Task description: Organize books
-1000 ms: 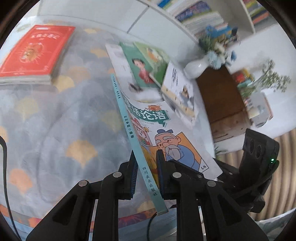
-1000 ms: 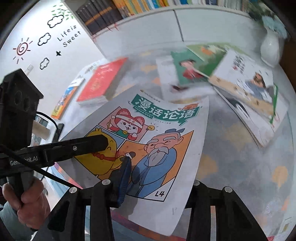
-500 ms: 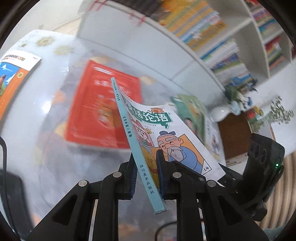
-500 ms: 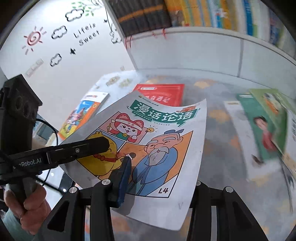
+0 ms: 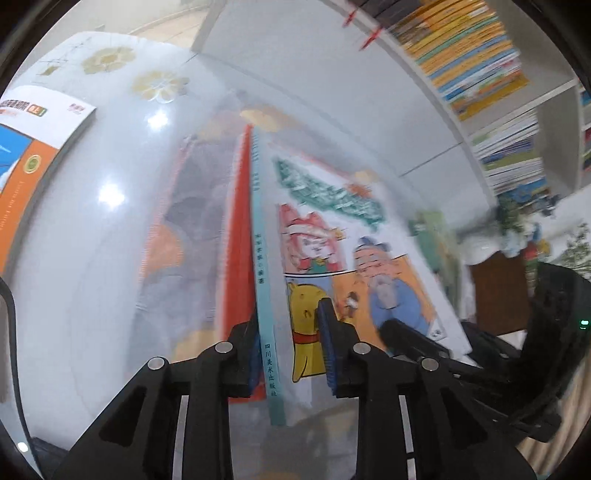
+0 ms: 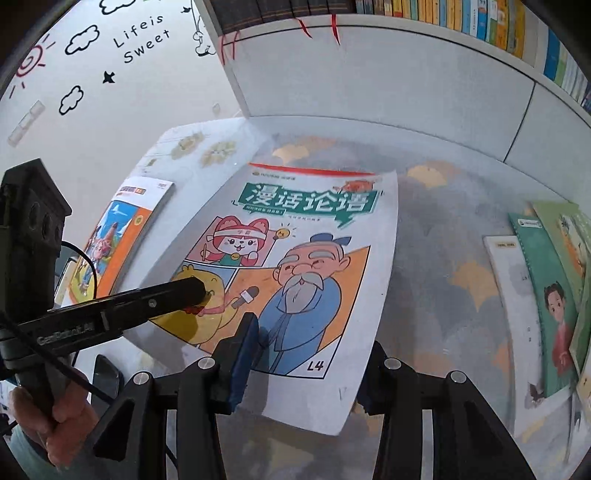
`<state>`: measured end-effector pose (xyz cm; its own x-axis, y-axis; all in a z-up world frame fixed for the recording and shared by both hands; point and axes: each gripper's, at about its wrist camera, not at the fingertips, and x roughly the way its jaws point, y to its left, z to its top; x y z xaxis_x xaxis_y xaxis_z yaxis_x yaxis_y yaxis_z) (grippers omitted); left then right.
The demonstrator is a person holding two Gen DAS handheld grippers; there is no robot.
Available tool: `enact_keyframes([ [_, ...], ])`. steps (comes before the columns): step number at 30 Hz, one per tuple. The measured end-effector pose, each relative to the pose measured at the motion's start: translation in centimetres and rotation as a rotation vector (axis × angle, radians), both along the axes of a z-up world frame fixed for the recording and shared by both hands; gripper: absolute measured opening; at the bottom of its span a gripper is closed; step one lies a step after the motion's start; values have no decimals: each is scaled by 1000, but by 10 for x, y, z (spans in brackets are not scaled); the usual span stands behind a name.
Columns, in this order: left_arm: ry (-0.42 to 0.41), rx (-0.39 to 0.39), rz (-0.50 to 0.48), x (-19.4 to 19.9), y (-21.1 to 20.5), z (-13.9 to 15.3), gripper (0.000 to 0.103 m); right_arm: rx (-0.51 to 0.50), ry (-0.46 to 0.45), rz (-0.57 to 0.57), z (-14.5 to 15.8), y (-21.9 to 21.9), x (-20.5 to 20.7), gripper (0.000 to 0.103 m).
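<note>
Right wrist view: laying comic book [image 6: 314, 240] onto red book [image 6: 306, 169] at frame centre, pinched by right gripper [image 6: 306, 354], just loosened between left gripper's [image 5: 290, 343] narrowly parted jaws; next, squaring edges before releasing.

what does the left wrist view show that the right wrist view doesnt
Only the left wrist view shows the comic book's teal spine and the red book's edge close beside it. Only the right wrist view shows the wall lettering, the hand holding the left tool, and the green books lying on the right. Both show the comic book, the orange book, the bookshelf and the table.
</note>
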<state>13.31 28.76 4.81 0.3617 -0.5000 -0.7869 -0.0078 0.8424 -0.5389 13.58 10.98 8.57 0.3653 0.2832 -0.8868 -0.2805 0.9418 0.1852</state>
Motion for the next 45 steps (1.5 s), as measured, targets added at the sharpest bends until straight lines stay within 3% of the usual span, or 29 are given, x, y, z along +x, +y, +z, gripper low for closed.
enact_keyframes([
  [6, 2, 50, 12, -13, 11, -3, 25, -27, 91, -65, -31, -7, 5, 44],
  [8, 7, 65, 44, -15, 17, -3, 25, 7, 96, -80, -31, -13, 4, 44],
  [12, 11, 97, 113, -17, 25, -4, 25, -31, 78, -75, -29, -8, 5, 45],
  [15, 59, 51, 112, -20, 21, -15, 25, 3, 90, -52, -32, -7, 2, 48],
  [19, -9, 197, 131, -41, 11, 3, 25, 4, 56, -33, -25, -25, -18, 48],
  [21, -36, 236, 83, -50, 0, 16, 25, -11, 27, -57, -19, -50, -40, 49],
  [25, -91, 223, -107, -64, -59, 40, 27, -13, 39, -162, -20, -117, -80, 53],
  [29, -94, 96, -240, -66, -137, 50, 52, 24, 53, -332, -19, -207, -109, 54],
  [33, -82, 8, -327, -54, -225, 51, 52, 57, 26, -480, -13, -290, -116, 57],
  [39, -75, -65, -387, -25, -353, 48, 50, 113, -17, -725, -7, -411, -115, 56],
  [41, -96, -32, -376, -13, -389, 46, 48, 130, -20, -759, -11, -442, -110, 44],
  [45, -100, 48, -332, 5, -431, 34, 34, 152, -9, -757, -21, -475, -99, 38],
])
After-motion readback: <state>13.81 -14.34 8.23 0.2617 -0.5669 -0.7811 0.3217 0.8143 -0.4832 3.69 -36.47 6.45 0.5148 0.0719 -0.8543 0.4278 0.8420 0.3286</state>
